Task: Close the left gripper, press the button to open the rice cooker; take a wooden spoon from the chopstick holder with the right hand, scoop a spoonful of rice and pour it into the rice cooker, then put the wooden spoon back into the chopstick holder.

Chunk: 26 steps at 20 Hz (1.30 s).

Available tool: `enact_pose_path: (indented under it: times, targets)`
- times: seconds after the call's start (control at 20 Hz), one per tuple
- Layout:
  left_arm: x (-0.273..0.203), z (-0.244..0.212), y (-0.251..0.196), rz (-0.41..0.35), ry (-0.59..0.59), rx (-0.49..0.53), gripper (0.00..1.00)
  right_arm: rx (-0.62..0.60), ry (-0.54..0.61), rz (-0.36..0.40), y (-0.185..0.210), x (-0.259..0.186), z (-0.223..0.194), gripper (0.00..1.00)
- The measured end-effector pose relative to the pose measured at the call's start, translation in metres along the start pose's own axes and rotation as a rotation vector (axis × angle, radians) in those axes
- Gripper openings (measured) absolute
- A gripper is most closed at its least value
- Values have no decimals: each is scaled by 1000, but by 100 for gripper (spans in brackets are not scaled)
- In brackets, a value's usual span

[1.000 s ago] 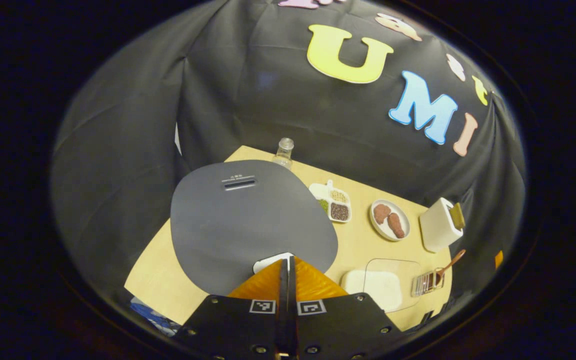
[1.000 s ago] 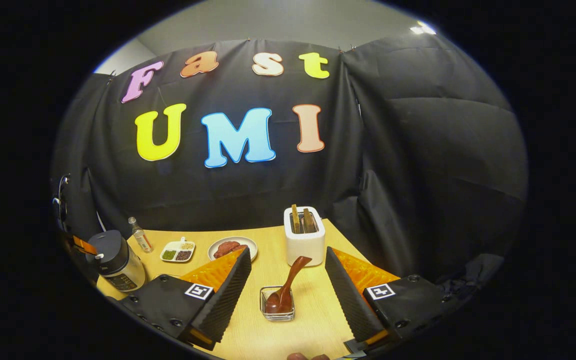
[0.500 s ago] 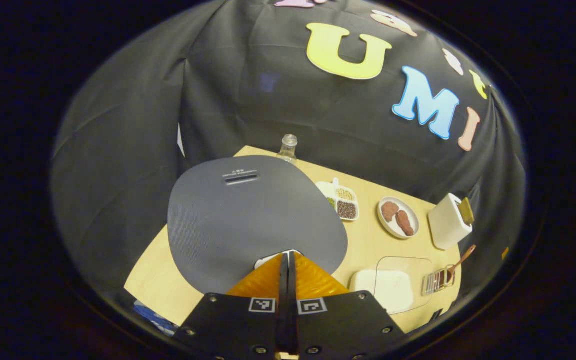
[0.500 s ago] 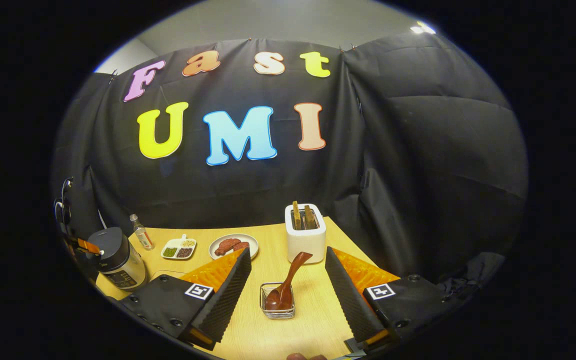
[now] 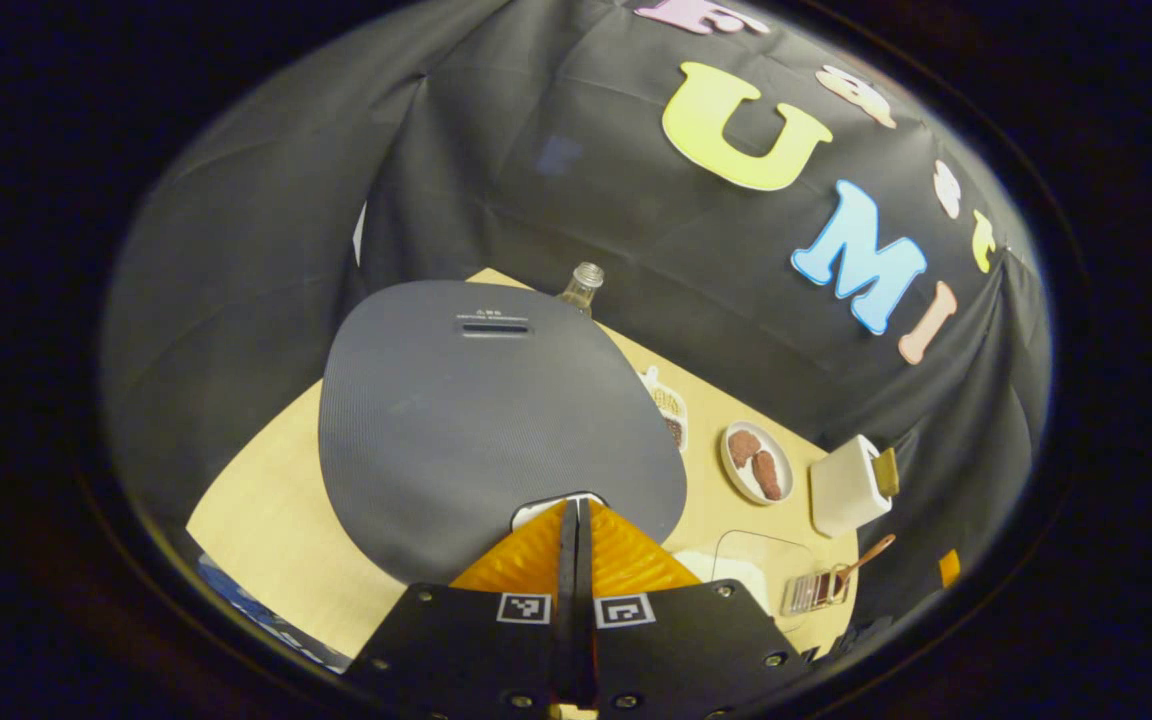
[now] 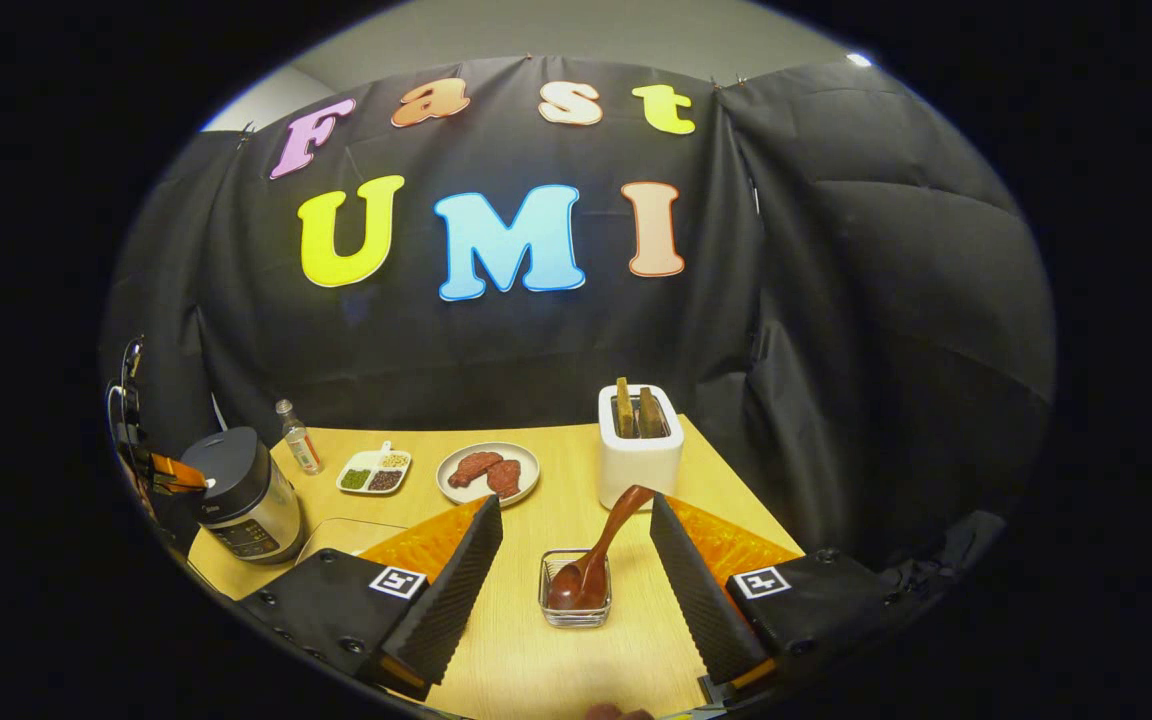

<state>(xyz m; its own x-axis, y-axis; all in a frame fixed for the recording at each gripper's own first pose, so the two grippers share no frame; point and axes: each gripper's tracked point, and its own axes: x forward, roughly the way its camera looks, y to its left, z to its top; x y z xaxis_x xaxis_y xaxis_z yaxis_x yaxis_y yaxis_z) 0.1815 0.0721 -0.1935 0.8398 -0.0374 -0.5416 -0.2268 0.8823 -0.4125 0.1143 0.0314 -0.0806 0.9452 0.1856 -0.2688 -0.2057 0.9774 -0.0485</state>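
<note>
Up close, left gripper (image 5: 574, 508) jaws together touch rice cooker (image 5: 496, 420) button (image 5: 548, 505).

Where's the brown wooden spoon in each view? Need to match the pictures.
Left gripper view: the brown wooden spoon sits lower right, leaning out of the clear holder.
Right gripper view: bottom centre, between the open fingers of the right hand-held gripper.
Shared landmark: the white toaster, just beyond the spoon.

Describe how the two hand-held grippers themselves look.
Each hand-held gripper, left and right, has a black body plate with round screws and a small square black-and-white marker at each finger's base. The fingers are wedge-shaped with ribbed outer faces; the right one's inner faces are finely ridged.
</note>
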Motion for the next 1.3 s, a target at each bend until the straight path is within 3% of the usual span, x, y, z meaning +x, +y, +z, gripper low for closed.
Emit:
enact_pose_path:
  times: [0.35, 0.7, 1.0, 1.1, 1.2, 1.3]
  targets:
    - [-21, 21, -11, 18, -81, 169, 2, -9, -53, -76, 13, -42, 14, 95]
    - [-120, 98, -34, -8, -391, 405, 2, -21, -69, -160, 19, -90, 13, 96]
    - [-195, 96, -21, -28, -492, 408, 0, -61, -48, -154, 28, -91, 7, 97]
    - [-203, 91, -7, 10, -495, 426, 1, -51, -45, -154, 30, -79, 9, 97]
    - [-207, 83, -4, 18, -480, 423, 6, -38, -43, -148, 31, -62, 11, 97]
    - [-205, 82, 3, 61, -484, 432, 49, -56, -37, -138, 32, -44, 13, 98]
